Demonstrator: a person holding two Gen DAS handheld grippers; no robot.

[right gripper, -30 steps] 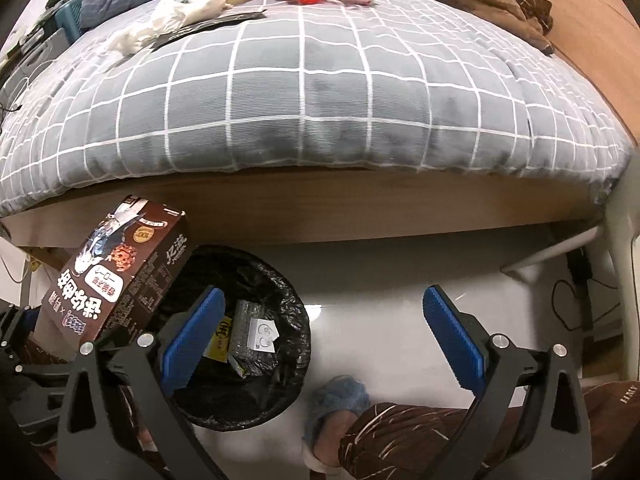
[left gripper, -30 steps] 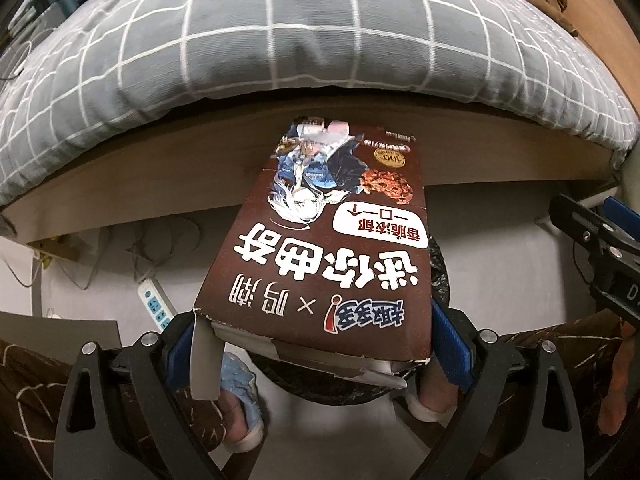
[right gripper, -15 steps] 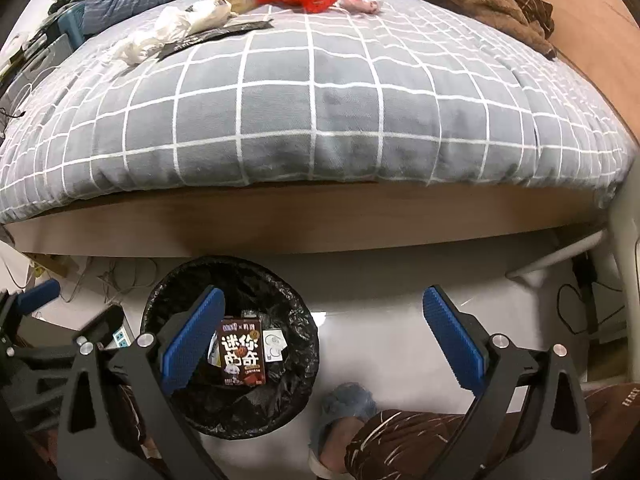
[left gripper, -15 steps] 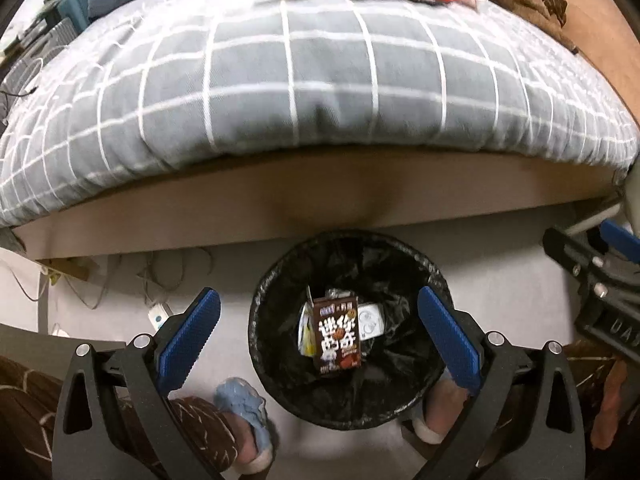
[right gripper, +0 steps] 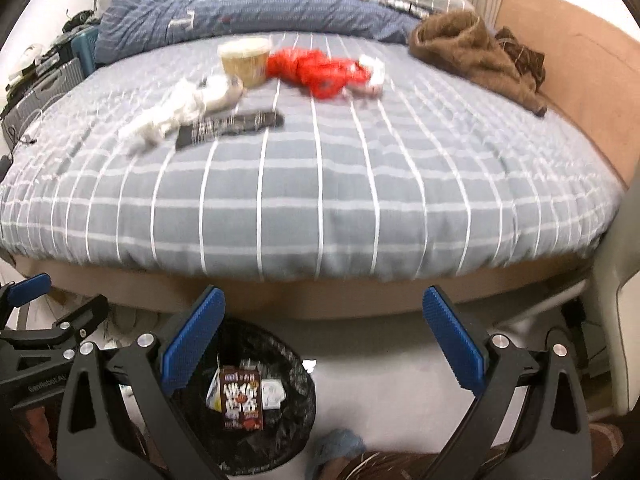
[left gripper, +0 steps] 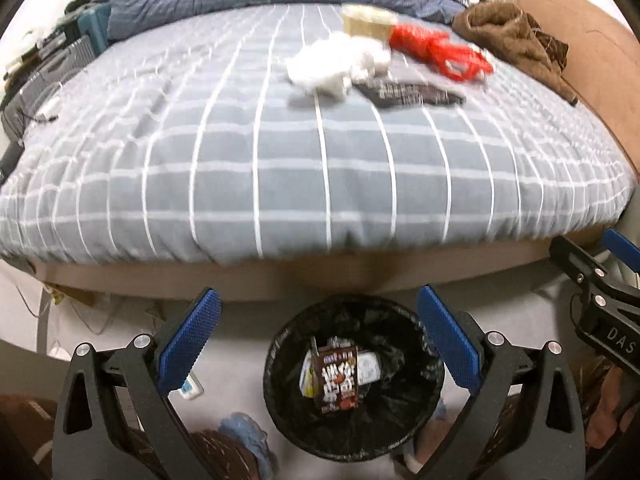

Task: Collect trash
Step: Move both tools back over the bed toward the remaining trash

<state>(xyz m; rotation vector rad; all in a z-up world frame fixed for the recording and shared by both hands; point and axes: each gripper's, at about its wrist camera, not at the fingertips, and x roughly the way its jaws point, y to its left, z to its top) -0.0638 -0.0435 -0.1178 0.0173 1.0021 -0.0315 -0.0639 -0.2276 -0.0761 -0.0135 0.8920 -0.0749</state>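
A brown snack box (left gripper: 335, 378) (right gripper: 242, 402) lies inside the black-lined trash bin (left gripper: 424, 420) (right gripper: 296, 424) on the floor beside the bed. My left gripper (left gripper: 318, 334) hangs open above the bin, nothing between its blue pads. My right gripper (right gripper: 322, 338) is open too, to the right of the bin. On the grey checked bed lie white crumpled tissue (left gripper: 332, 66) (right gripper: 176, 114), a dark flat wrapper (left gripper: 408, 96) (right gripper: 230, 126), a red plastic bag (left gripper: 440, 54) (right gripper: 316, 68) and a beige paper bowl (left gripper: 368, 22) (right gripper: 246, 60).
A brown garment (right gripper: 476, 54) lies at the bed's far right by the wooden wall panel. Blue bedding (right gripper: 240, 12) is piled at the head. A person's legs and blue slippers (left gripper: 244, 438) (right gripper: 338, 444) flank the bin. A power strip (left gripper: 190, 388) lies on the floor at left.
The left gripper let go of the brown box, which fell into the bin. Both grippers have since tilted upward, so the bed top and its trash have come into view.
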